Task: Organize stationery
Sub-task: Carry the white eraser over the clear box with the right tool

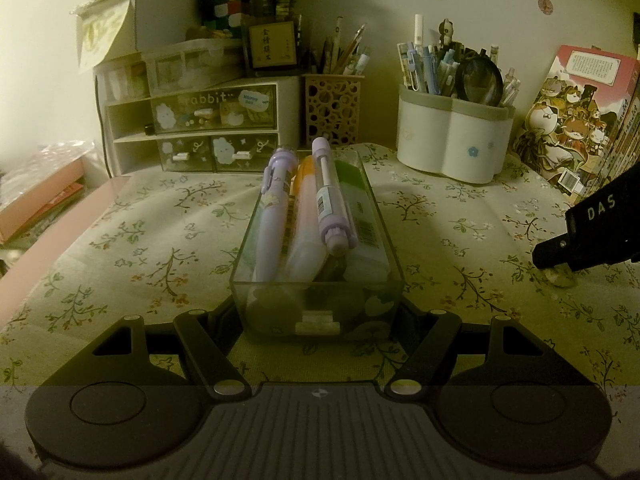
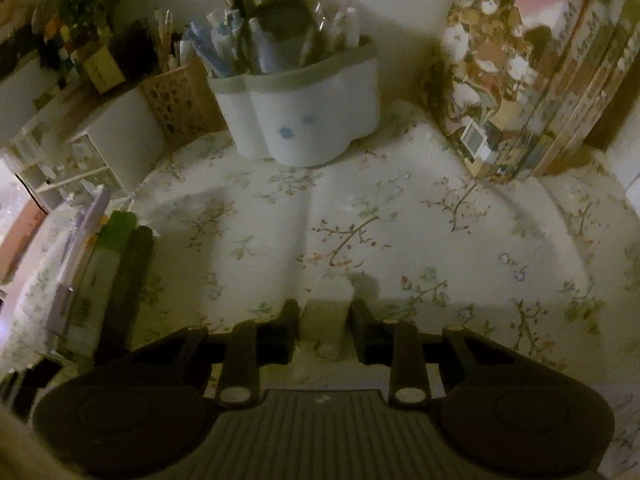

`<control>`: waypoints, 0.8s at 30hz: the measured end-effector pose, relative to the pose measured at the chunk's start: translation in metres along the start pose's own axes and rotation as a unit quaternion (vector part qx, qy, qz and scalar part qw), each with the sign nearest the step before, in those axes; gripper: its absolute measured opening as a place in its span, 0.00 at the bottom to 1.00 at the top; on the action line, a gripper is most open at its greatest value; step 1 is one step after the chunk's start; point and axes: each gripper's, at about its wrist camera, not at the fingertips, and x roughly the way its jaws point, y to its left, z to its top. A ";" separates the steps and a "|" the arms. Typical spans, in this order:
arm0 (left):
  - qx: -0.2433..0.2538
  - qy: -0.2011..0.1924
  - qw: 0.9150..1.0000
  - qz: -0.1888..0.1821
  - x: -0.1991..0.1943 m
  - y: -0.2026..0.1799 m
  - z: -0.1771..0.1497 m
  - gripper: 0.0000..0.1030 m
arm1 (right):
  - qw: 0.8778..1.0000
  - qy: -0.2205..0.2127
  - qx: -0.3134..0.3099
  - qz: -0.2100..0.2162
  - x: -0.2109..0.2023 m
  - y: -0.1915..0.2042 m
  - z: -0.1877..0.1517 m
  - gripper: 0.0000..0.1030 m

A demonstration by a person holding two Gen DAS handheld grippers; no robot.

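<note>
A clear plastic drawer tray [image 1: 316, 280] rests on the floral tablecloth [image 1: 160, 240]. It holds a lilac pen [image 1: 272, 208], an orange-capped tube [image 1: 306, 216], a lilac retractable eraser [image 1: 330, 196] and a green-and-white box [image 1: 360, 208]. My left gripper [image 1: 318, 320] is shut on the tray's near end, one finger on each side wall. In the right wrist view my right gripper [image 2: 326, 328] points down at the cloth, and its pads sit against a small whitish block [image 2: 328, 312] that stands between them. The same tray [image 2: 100, 264] lies to its left. The right gripper's body [image 1: 588, 236] shows at the left view's right edge.
Along the back wall stand a white drawer cabinet [image 1: 208, 128], a perforated tan pen cup [image 1: 332, 108], a white flower-shaped pen holder [image 1: 452, 136] full of pens, and upright illustrated books [image 1: 580, 120]. A pink box [image 1: 36, 204] lies at the far left.
</note>
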 end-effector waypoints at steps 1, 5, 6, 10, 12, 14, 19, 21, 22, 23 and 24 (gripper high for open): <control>0.000 0.000 1.000 0.000 0.000 0.000 0.000 0.70 | 1.000 0.001 0.003 0.006 -0.001 0.000 0.000 0.27; 0.000 0.000 1.000 0.000 0.000 0.000 0.000 0.70 | 1.000 -0.002 0.005 0.024 -0.004 0.006 0.001 0.27; 0.000 0.000 1.000 0.000 0.000 0.000 0.000 0.70 | 1.000 -0.003 0.007 0.030 -0.005 0.008 0.002 0.27; 0.000 0.000 1.000 0.000 0.000 0.000 0.000 0.70 | 0.998 -0.008 0.003 0.060 -0.011 0.021 0.007 0.27; 0.001 0.000 1.000 0.001 0.000 0.000 0.000 0.70 | 0.997 -0.012 -0.006 0.077 -0.014 0.030 0.010 0.27; 0.001 0.000 1.000 0.000 0.000 0.000 0.000 0.70 | 0.995 -0.012 -0.013 0.098 -0.017 0.040 0.013 0.27; 0.001 0.000 1.000 0.000 0.000 0.000 0.000 0.70 | 0.989 -0.018 -0.035 0.140 -0.023 0.065 0.022 0.27; 0.001 0.000 1.000 0.000 0.000 0.000 0.000 0.70 | 0.988 -0.020 -0.044 0.147 -0.023 0.075 0.025 0.27; 0.001 0.000 1.000 0.000 0.000 0.000 0.000 0.70 | 0.987 -0.020 -0.048 0.151 -0.023 0.079 0.026 0.27; 0.001 0.000 1.000 -0.001 0.000 0.000 0.000 0.70 | 0.986 -0.019 -0.052 0.155 -0.021 0.082 0.027 0.27; 0.001 0.000 1.000 -0.002 0.000 0.000 0.000 0.70 | 0.986 -0.019 -0.055 0.159 -0.020 0.085 0.027 0.27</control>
